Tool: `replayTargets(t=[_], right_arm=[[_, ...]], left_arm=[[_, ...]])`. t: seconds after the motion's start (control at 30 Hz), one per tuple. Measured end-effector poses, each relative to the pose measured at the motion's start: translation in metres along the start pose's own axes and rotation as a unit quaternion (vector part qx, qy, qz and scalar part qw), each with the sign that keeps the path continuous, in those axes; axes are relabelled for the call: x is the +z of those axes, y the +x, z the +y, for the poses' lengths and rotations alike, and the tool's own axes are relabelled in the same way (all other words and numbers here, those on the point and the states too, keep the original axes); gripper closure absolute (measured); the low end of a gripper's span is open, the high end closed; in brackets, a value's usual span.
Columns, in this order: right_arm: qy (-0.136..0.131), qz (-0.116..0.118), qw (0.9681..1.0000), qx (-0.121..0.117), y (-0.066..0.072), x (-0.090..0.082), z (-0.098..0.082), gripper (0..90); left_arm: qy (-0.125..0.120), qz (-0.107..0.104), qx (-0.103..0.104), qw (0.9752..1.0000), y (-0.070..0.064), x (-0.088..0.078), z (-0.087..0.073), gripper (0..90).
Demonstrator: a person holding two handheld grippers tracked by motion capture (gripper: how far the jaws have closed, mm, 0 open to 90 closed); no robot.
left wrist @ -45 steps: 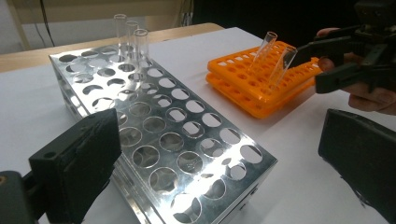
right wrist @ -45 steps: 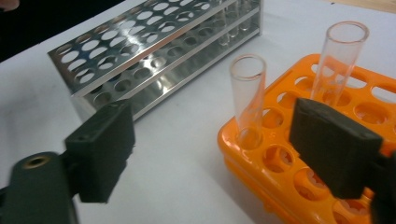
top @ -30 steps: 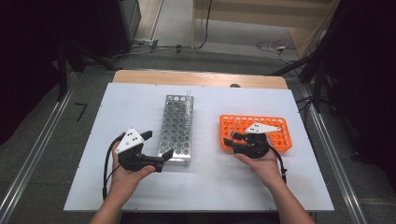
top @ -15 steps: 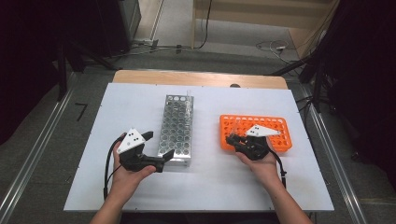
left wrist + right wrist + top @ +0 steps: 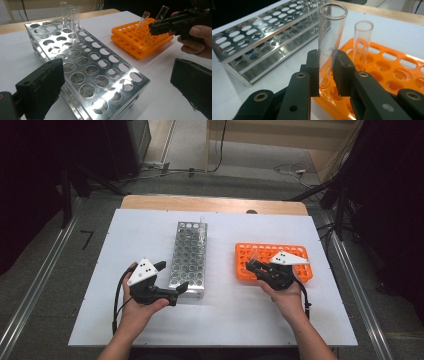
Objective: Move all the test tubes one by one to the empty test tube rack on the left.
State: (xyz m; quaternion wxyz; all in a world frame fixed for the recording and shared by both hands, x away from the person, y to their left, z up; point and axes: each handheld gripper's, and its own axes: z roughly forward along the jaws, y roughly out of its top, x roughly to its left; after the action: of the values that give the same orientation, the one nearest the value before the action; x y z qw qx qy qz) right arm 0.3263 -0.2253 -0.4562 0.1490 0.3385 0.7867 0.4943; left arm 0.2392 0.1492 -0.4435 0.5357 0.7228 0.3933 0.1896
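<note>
On the right of the white table (image 5: 225,320), from above: grips with the right tool (image 5: 251,266) at the near-left corner of the orange rack (image 5: 295,251); flanks the near end of the metal rack (image 5: 190,255) with the left tool (image 5: 171,276). Beyond, grey floor (image 5: 50,270), cables (image 5: 292,169), dark surrounds.

Along the left tool (image 5: 117,75): spread wide, pinching nothing; three tubes (image 5: 68,15) at the far end.

Along the right tool (image 5: 325,72): clamped on a glass tube (image 5: 329,37) seated in the orange rack (image 5: 397,70), second tube (image 5: 362,42) just beside. Probably the pick-up; next calls for a straight lift, then a carry left to a free hole.
</note>
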Motion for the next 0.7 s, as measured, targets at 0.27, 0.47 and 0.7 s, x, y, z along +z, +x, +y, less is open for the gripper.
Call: replayTargets(t=[0.27,0.47,0.7], right_arm=[[-0.016,0.011,0.9998,-0.004,0.006,-0.015,0.009,73.4],[-0.018,0.026,0.9994,-0.015,0.012,-0.021,0.011,73.4],[-0.013,0.057,0.9978,-0.031,0.028,-0.023,0.014,73.4]], left_arm=[[-0.002,-0.005,0.001,1.0,-0.003,0.001,0.001,0.0],[-0.003,-0.009,0.003,1.0,-0.006,0.001,0.002,0.0],[-0.004,-0.014,0.006,0.9999,-0.011,0.002,0.004,0.0]])
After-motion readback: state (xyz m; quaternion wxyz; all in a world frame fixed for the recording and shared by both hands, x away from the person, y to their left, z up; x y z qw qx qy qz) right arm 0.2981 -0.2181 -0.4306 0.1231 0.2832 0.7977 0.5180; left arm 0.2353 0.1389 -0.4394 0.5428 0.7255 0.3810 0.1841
